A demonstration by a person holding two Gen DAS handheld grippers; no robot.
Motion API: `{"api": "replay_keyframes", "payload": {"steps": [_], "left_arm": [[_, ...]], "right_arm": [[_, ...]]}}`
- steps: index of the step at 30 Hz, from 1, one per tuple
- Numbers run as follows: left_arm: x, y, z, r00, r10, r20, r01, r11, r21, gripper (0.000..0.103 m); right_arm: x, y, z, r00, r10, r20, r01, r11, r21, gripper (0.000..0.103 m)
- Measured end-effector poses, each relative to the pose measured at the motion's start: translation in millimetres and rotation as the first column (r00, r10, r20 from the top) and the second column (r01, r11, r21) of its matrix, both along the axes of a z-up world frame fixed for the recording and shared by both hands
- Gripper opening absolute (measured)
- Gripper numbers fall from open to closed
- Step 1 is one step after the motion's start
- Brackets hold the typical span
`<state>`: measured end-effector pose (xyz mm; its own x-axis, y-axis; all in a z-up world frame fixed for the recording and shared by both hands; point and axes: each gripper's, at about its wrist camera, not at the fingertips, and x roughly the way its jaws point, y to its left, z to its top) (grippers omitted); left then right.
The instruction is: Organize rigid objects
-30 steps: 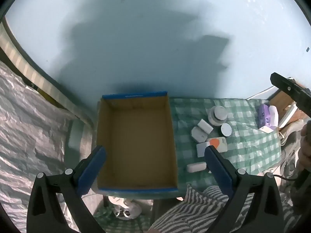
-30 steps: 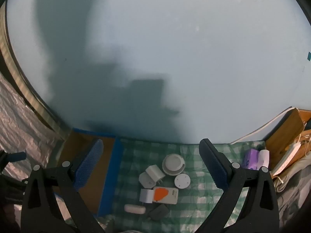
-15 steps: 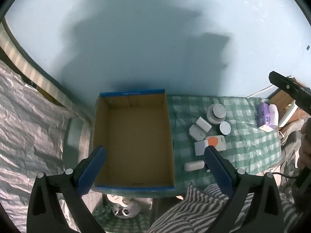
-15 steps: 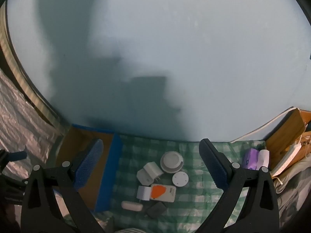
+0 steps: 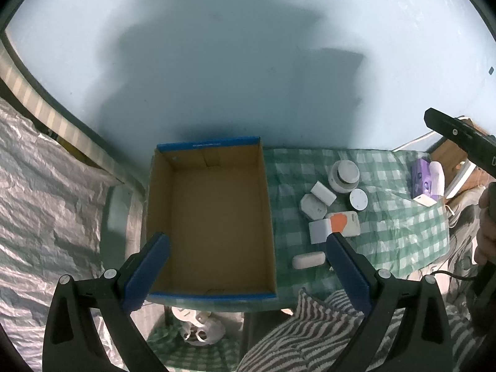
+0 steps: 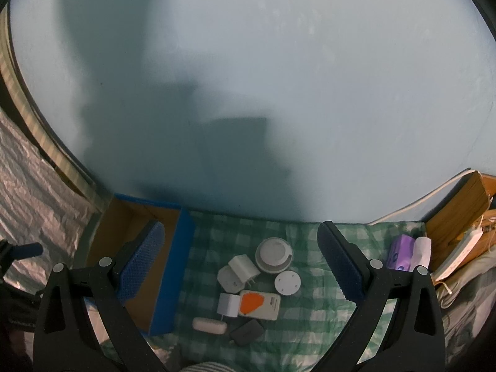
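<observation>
Left wrist view: left gripper jaws wide, nothing held, hovering over empty cardboard box at frame centre. Right of box, on green checked cloth: cluster of small white devices, orange-marked card, white pill-shaped case.

Right wrist view: right gripper jaws wide, empty, above same cluster at lower centre. Dark grey case beside pill-shaped case. Box lower left. Purple packet at right.

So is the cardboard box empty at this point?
Empty: the cardboard box shows only bare floor; the small items lie outside on the checked cloth.
</observation>
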<state>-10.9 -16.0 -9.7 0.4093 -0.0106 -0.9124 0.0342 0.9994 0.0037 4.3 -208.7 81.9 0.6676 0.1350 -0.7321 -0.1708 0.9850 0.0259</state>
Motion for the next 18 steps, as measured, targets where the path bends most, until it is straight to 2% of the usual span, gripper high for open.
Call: {"api": "replay_keyframes", "payload": {"steps": [18], "left_arm": [[-0.6,-0.9,-0.7,1.0,0.001,-0.004,-0.001,1.0,0.0,0.101]], "right_arm": [[3.1,2.4,-1.8,1.0,0.003,-0.014,-0.003,1.0,-0.006,0.099]]}}
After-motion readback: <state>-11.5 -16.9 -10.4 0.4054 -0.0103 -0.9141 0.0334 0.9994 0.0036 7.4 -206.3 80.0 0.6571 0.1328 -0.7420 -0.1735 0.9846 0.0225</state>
